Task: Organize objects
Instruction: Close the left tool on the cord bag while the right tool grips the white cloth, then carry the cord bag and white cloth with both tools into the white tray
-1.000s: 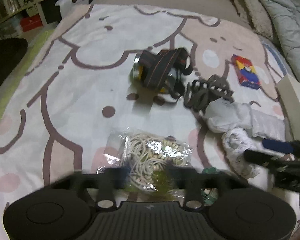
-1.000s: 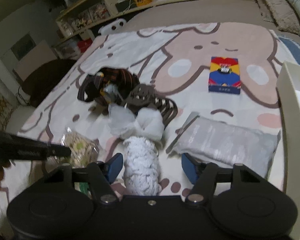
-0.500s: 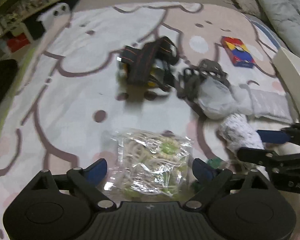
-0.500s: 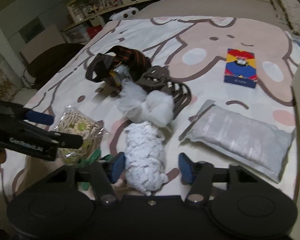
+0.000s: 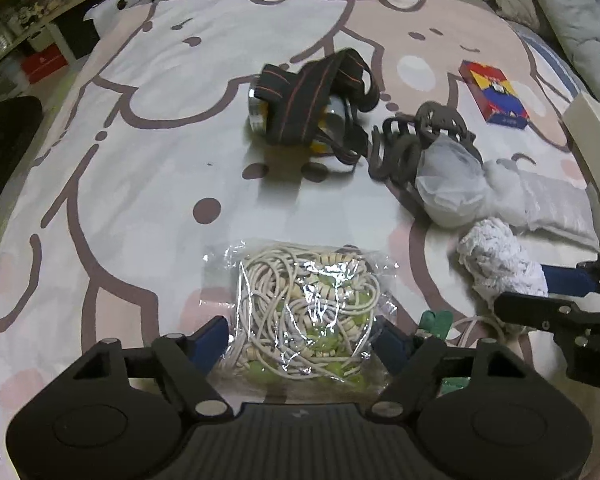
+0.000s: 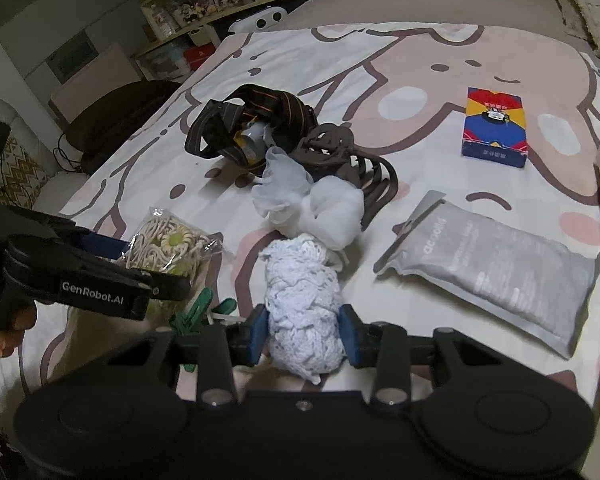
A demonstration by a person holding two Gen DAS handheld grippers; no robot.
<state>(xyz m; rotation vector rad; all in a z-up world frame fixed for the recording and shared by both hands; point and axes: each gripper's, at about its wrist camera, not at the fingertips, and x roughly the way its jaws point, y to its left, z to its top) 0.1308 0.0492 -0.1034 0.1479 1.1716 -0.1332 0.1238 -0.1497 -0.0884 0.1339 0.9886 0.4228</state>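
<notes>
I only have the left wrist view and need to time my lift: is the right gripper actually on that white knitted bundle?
Observer: Yes. In the right wrist view the right gripper has just been closing its jaws, and both blue pads press the sides of the white knitted bundle.
Operator: Is the grey pouch touching it? Gauze hides that for me.
Observer: No. The grey pouch lies apart from the bundle, with bare blanket between them.

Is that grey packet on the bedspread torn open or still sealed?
Apparently sealed: the grey packet lies flat and plump on the bedspread, its top strip intact, nothing spilling out. Its underside is hidden.
</notes>
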